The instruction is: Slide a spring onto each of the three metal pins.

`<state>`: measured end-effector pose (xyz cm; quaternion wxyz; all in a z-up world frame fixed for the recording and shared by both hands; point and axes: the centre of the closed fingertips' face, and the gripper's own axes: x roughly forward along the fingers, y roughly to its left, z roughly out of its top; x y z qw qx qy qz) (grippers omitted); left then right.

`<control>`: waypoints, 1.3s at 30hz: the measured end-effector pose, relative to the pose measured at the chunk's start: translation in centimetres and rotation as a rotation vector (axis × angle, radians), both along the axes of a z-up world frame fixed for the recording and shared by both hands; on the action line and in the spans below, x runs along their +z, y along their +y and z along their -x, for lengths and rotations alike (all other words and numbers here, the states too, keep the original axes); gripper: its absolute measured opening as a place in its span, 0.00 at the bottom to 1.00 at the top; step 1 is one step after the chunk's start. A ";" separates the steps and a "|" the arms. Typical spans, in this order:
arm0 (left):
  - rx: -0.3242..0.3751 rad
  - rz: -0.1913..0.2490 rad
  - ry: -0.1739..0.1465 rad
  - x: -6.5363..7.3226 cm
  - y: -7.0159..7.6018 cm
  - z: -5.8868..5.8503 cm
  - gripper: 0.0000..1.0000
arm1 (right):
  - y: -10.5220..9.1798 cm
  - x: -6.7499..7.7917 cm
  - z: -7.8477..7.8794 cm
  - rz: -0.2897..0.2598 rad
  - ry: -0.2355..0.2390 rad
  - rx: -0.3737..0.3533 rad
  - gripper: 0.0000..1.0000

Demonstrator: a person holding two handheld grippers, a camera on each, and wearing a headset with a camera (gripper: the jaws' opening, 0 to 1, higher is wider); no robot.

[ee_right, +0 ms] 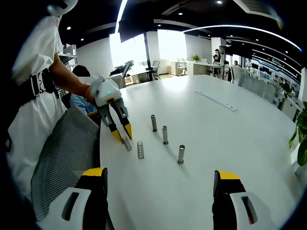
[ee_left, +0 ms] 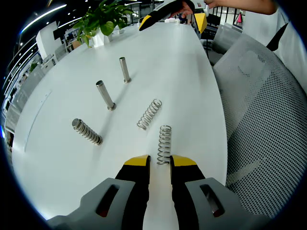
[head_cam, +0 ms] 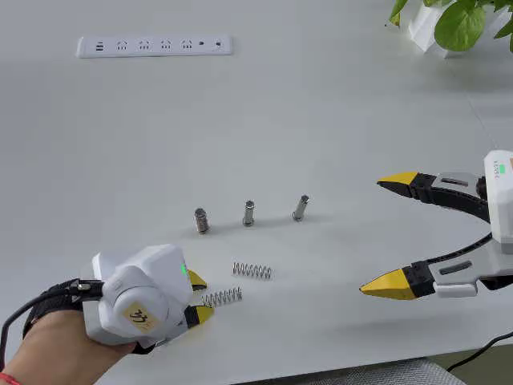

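The second spring is judged to be in hand. A loaded pin (ee_left: 87,132) stands ahead-left of the left hand-held gripper (ee_left: 160,160); the middle pin (ee_left: 105,96) and far pin (ee_left: 124,70) are bare. Its jaws are almost closed at the near end of a spring (ee_left: 164,141) on the worktop (head_cam: 321,112); whether it is pinched cannot be told. Another spring (ee_left: 149,114) lies just beyond. The right hand-held gripper (head_cam: 389,233) is wide open, empty. Next, a firm grip and alignment with the middle pin are probably needed.

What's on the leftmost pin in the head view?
A spring sits over the leftmost pin, coils covering its shaft. Just the pin's top cap shows; the shaft underneath is hidden.
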<state>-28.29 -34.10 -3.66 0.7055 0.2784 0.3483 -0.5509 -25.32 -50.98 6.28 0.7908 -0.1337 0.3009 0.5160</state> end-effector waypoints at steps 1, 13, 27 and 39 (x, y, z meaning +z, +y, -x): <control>-0.006 -0.007 -0.005 0.0 0.0 0.0 0.13 | -0.1 0.0 0.0 0.000 0.000 -0.003 0.91; -0.023 -0.017 -0.009 -0.1 -0.1 0.2 0.07 | -0.4 -0.3 0.4 -0.005 0.005 -0.010 0.93; 0.000 0.009 -0.002 0.5 -0.1 0.1 0.07 | 0.1 -0.7 0.9 0.009 0.014 -0.001 0.91; 0.056 0.144 0.004 3.7 -1.0 0.0 0.07 | 1.9 0.8 1.0 -0.037 0.015 0.001 0.85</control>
